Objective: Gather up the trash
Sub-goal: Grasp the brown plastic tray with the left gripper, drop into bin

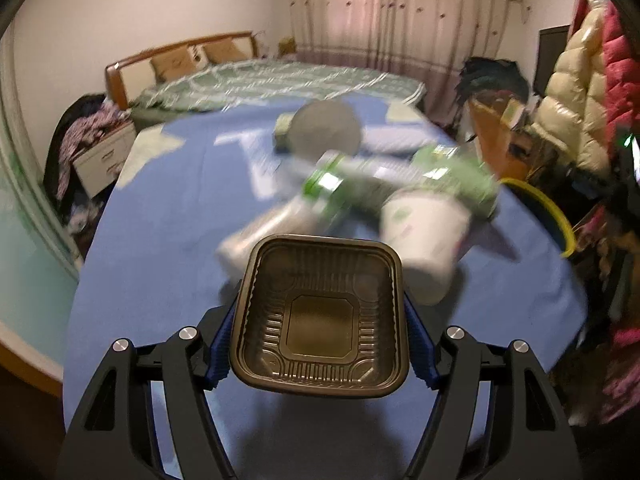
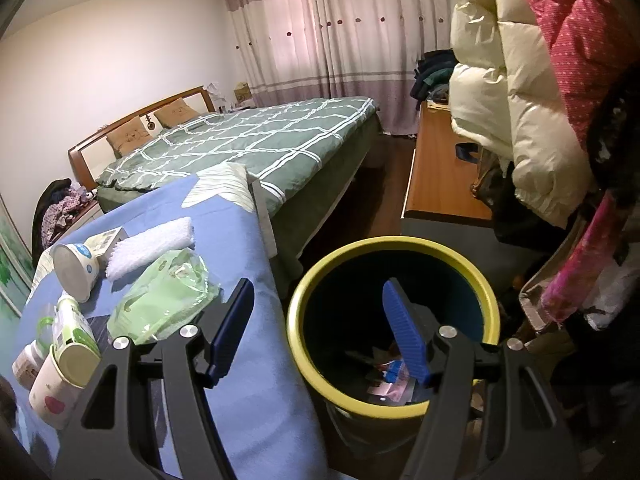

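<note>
tray (image 1: pixel 320 316): dark brown ribbed plastic, empty, you've got it lifted over the blue cloth, open side facing you
bin (image 2: pixel 394 252): yellow rim, dark inside, scraps at bottom, right beside your table
leftovers: cups (image 2: pixel 74 266), green bag (image 2: pixel 164 296), still on cloth

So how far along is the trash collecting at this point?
Partly done. Some scraps already lie at the bottom of the yellow-rimmed bin. In hand: the left gripper is shut on a dark plastic tray, lifted above the blue cloth. The right gripper hangs open and empty over the bin. Left on the cloth: paper cup, green wrapper, white foam piece, bottles.
</note>
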